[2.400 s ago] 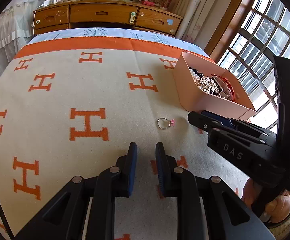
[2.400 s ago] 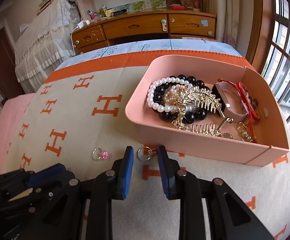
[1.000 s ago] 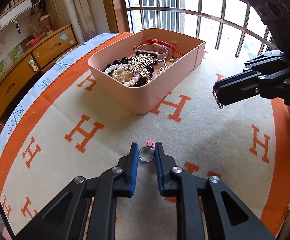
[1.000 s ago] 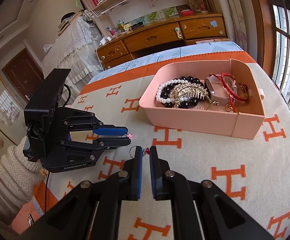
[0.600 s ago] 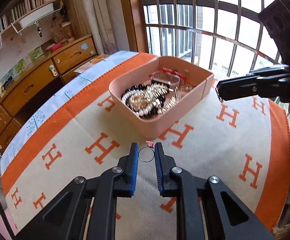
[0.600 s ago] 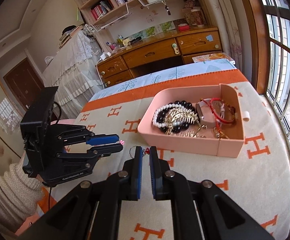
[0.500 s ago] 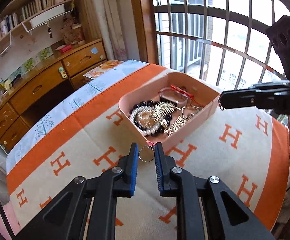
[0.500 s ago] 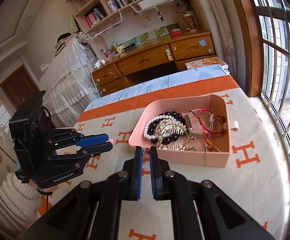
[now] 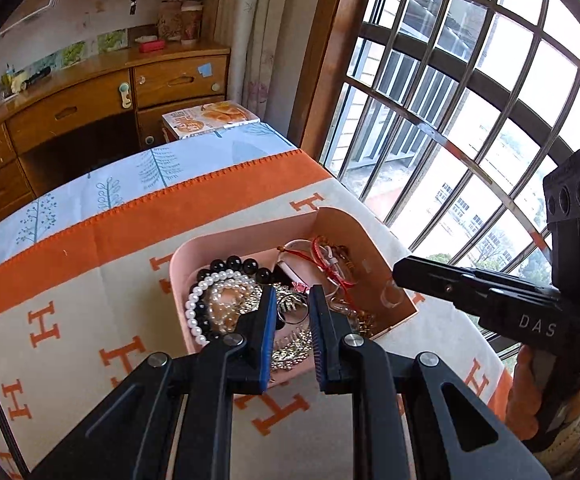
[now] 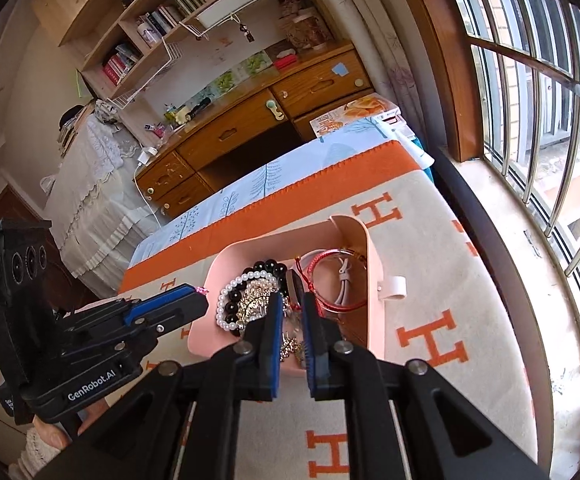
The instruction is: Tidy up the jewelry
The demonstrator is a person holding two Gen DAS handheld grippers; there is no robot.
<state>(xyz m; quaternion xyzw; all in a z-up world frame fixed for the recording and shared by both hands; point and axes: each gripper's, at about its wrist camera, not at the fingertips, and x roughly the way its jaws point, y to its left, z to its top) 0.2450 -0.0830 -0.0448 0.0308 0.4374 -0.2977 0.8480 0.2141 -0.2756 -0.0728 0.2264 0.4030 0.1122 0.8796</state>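
Both rings now hang over the box, and the right one is being let go

Both grippers have come up off the cream blanket with orange H marks (image 9: 69, 320) and now hover over the pink open-topped plastic box (image 9: 350, 232) of beads and bracelets. The left gripper (image 9: 293, 312) is clamped on the thin silver ring with a pink stone (image 9: 290, 312), pinched between its blue-padded fingers (image 9: 267, 320) above the box. The right gripper (image 10: 291, 316) has just been opening; whether its small ring has already dropped I cannot tell, no ring shows clearly between its fingers.

Matt pink plastic tray (image 9: 364, 240); soft woven blanket (image 9: 69, 280); glossy beads (image 9: 241, 266).
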